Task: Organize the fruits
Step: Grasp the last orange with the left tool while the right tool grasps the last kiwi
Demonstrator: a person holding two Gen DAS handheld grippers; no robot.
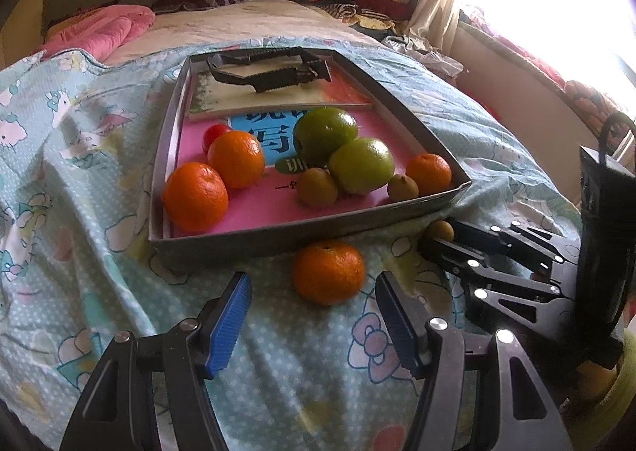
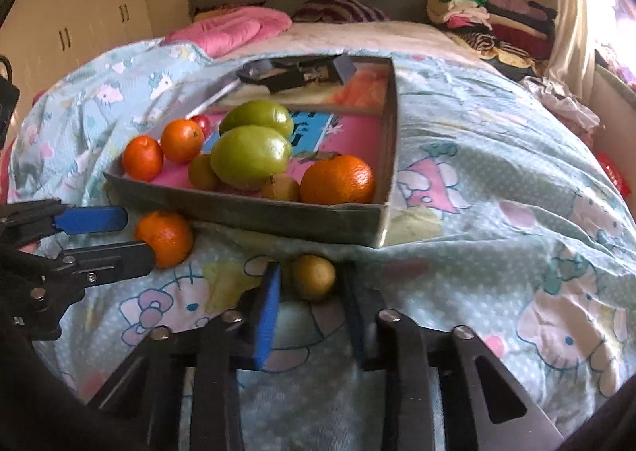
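right gripper [image 2: 308,284] closed on small brown fruit [image 2: 313,277]

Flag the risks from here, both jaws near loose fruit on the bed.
1. The small brown fruit is round on a soft quilt; the right gripper could squirt it out.
2. The left gripper sits open short of the orange; nudging may roll it against the tray.

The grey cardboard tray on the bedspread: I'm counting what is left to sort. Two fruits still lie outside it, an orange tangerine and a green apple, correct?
Not quite. The orange tangerine does lie on the bedspread in front of the grey cardboard tray, but the second fruit outside is a small brown kiwi-like fruit, not a green apple. The right wrist view shows it between the right gripper's blue pads.
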